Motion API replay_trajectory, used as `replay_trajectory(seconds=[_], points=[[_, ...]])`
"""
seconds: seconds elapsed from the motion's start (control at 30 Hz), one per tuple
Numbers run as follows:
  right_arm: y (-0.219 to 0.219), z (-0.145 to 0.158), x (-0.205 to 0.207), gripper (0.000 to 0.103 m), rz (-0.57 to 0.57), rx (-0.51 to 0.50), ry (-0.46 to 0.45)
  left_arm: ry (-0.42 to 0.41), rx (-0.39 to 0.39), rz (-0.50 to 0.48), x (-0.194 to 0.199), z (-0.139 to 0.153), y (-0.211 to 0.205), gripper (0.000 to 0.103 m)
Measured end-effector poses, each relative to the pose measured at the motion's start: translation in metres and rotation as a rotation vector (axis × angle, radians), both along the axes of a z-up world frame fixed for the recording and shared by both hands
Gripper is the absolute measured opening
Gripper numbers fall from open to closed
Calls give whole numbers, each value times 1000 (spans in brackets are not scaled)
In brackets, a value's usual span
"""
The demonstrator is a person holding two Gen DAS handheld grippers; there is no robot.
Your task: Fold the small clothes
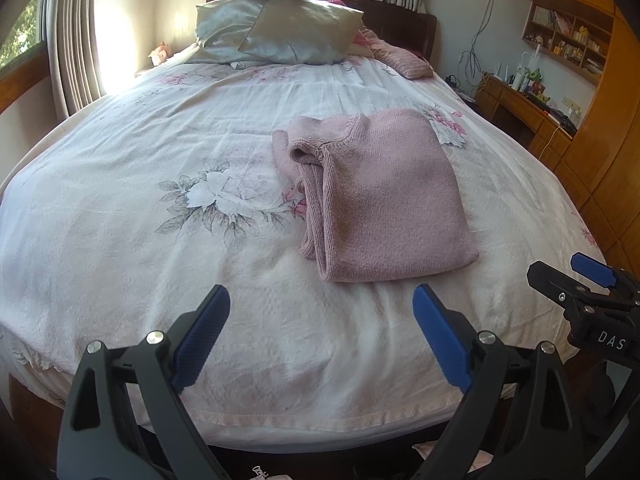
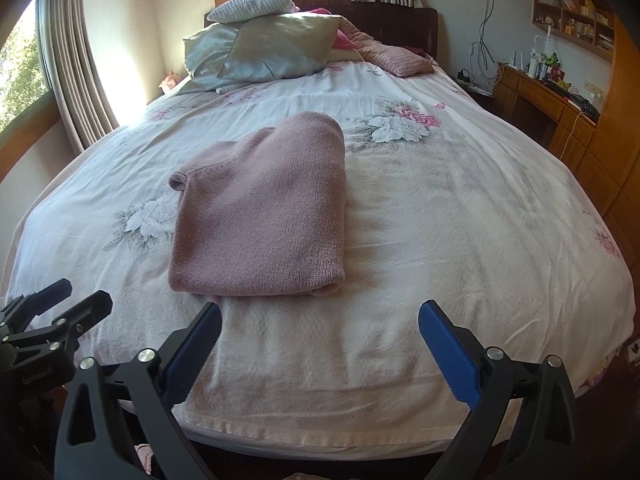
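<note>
A pink knitted sweater (image 1: 384, 196) lies folded into a thick rectangle on the white flowered bedspread (image 1: 160, 248); the right wrist view has the same sweater (image 2: 264, 216) just ahead and left of centre. My left gripper (image 1: 322, 300) hangs open over the foot of the bed, short of the sweater, with nothing between its blue pads. My right gripper (image 2: 320, 316) is open too, a little behind the sweater's near edge. Each gripper shows at the edge of the other's view: the right gripper (image 1: 568, 276) and the left gripper (image 2: 76, 300).
Several pillows (image 1: 280, 28) are piled at the headboard, with a striped pink cushion (image 1: 404, 60) beside them. A wooden desk (image 1: 524, 108) and shelves (image 1: 568, 36) run along the right wall. Curtains (image 1: 72, 52) and a window stand on the left. The bed's foot edge (image 1: 320, 420) is right below the grippers.
</note>
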State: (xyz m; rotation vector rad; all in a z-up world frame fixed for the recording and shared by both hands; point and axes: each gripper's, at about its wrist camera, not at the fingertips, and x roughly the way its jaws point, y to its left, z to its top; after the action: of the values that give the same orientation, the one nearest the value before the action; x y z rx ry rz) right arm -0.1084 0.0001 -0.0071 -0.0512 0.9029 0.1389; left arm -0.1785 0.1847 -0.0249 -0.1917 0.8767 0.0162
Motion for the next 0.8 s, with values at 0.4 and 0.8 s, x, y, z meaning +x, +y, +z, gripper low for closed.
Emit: replay_trajectory(seconds=[0.4,0.8], points=[[0,-12,6,99,8,9,40,23,8,8,5,-6,0,92],[-2,-15,11,99,-2,5,48,21,14,6,6,-6,-1,92]])
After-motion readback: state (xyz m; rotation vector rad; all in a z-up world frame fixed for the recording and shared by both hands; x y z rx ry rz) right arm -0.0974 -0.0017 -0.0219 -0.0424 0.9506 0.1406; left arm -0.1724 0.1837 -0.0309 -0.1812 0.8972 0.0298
